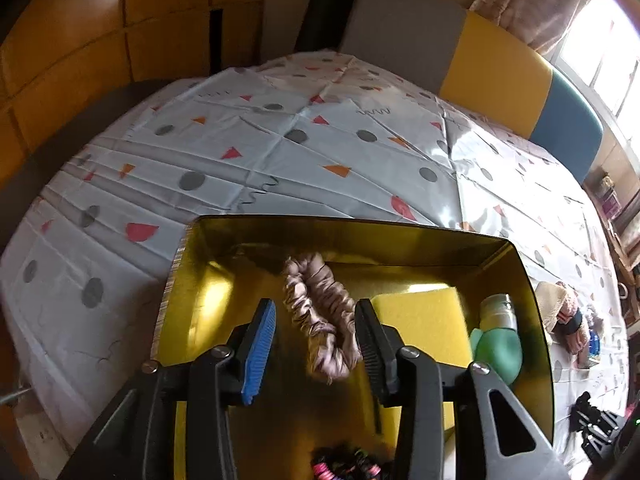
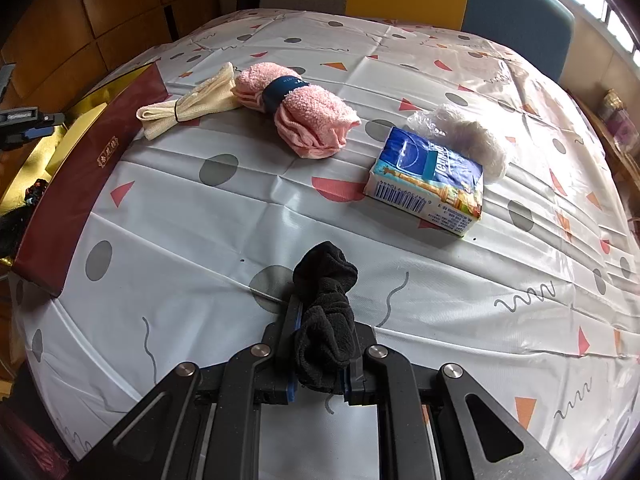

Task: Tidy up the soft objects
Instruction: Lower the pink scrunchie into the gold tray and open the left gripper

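L gripper (image 1: 316, 344) open over scrunchie (image 1: 320, 320) — R gripper (image 2: 320, 344) prob. clamps sock (image 2: 324, 312).

Table w/ white patterned cloth (image 2: 192, 216) (grey dots, red/orange triangles, squiggles), creased. Directly on it: gold-lined box (image 1: 208, 240), dark red outside, at left edge. Just right of box, far side: cream band (image 2: 188, 108), touching pink rolled towel (image 2: 308, 120) w/ dark blue band round it. Farther right: blue tissue pack (image 2: 430, 178), white fluffy item in clear wrap (image 2: 468, 134) touching its far side. Near centre: black sock (image 2: 326, 308).
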`<state>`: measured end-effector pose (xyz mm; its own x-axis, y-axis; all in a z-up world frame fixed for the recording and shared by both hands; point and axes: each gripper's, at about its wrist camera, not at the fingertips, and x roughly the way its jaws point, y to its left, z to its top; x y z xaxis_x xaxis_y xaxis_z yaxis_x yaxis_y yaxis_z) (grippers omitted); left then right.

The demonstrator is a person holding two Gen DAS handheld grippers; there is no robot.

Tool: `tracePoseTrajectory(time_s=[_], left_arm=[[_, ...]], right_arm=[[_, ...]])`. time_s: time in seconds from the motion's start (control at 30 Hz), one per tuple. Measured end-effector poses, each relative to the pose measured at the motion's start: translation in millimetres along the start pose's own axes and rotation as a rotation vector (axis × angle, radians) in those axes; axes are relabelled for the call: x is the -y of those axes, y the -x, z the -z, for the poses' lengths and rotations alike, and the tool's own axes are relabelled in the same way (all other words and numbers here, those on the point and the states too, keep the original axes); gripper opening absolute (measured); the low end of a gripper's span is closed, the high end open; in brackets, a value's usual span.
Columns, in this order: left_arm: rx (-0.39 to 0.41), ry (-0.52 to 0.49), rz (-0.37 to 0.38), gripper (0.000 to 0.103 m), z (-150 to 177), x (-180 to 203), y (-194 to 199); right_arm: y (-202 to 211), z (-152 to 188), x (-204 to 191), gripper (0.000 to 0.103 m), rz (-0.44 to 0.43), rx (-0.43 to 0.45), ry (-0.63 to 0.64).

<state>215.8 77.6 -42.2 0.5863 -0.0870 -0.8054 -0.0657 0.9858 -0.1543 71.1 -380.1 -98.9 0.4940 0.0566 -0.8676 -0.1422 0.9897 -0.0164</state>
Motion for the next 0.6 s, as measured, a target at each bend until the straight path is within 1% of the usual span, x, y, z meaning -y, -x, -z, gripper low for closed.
tracePoseTrajectory(time_s=[0.17, 0.27, 0.37, 0.6], left_arm=[[0.05, -0.012, -0.072, 0.041, 22, 0, 31], [0.1, -0.034, -0.085, 0.041, 39, 7, 52], [0.134, -0.059, -0.075, 0.041, 60, 18, 72], [0.16, -0.106, -0.056, 0.041, 89, 33, 97]], right_arm=[[0, 0, 0, 0.014, 0.003, 0.0, 0.01], [0, 0, 0, 0.014, 0.006, 0.001, 0.017], [0, 0, 0, 0.014, 0.01, 0.002, 0.024], [1, 1, -2, 0.014, 0.021, 0.007, 0.034]])
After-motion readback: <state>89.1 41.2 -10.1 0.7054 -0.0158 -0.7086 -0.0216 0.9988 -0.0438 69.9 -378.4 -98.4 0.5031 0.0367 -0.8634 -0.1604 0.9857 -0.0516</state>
